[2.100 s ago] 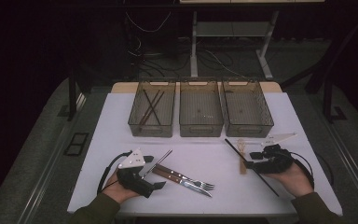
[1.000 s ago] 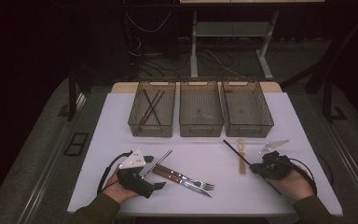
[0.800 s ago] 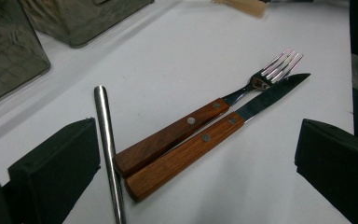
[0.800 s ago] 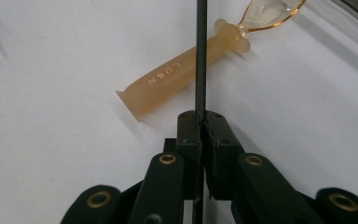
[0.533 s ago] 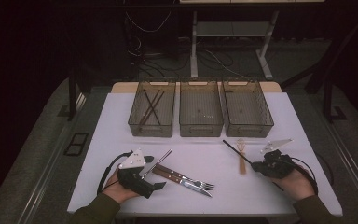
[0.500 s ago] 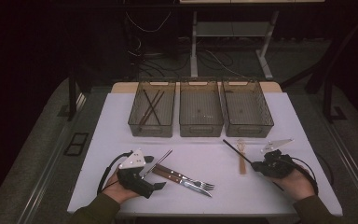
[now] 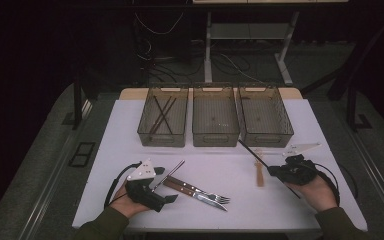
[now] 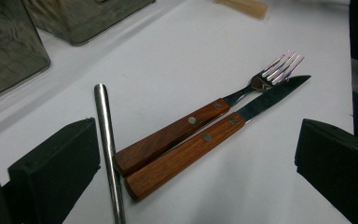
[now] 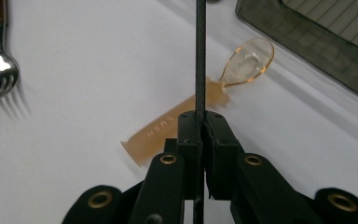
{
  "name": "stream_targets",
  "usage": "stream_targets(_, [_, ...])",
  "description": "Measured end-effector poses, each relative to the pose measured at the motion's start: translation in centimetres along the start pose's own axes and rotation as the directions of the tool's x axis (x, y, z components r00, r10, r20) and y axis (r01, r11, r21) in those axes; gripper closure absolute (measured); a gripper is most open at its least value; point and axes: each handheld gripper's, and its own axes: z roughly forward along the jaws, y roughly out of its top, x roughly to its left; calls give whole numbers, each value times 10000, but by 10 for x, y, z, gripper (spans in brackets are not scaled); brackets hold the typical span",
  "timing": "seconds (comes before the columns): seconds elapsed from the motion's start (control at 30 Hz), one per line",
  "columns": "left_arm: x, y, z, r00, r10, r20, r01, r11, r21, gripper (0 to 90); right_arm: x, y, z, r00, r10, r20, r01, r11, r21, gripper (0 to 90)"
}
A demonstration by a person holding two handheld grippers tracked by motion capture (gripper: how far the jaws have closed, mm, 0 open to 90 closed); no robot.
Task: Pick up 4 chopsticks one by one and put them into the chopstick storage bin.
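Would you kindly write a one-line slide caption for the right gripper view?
Right hand-held gripper clamps a black chopstick above a translucent amber spoon on the white table.

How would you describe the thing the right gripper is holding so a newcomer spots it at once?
On the white table, look right, in front of the rightmost bin. There the right gripper pinches a thin black stick that slants toward that bin. Unlike the amber plastic spoon beside it, it is dark, straight and needle-slim.

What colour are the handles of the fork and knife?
Reddish-brown wood with small silver rivets on the fork and knife, clearest in the left gripper view.
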Motion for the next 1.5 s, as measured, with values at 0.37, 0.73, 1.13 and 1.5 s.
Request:
stream_targets(0.37, [-1, 0, 2, 10000, -87, -33, 87, 10000, -25, 0, 2, 19, 4, 9995, 101, -297, -115, 9988, -480, 853])
stream_targets(0.73, [-1, 0, 2, 9999, -136, -39, 136, 9999, -70, 0, 5, 44, 10, 9989, 66, -458, -113, 9944, -1047, 853])
stream_targets(1.13, [-1, 0, 2, 9999, -135, -24, 134, 9999, -67, 0, 14, 78, 24, 9973, -173, -709, 58, 9873, -1590, 853])
stream_targets(1.5, [-1, 0, 2, 10000, -4, 2, 4, 10000, -62, 0, 27, 115, 44, 9950, -232, -969, 31, 9792, -2027, 853])
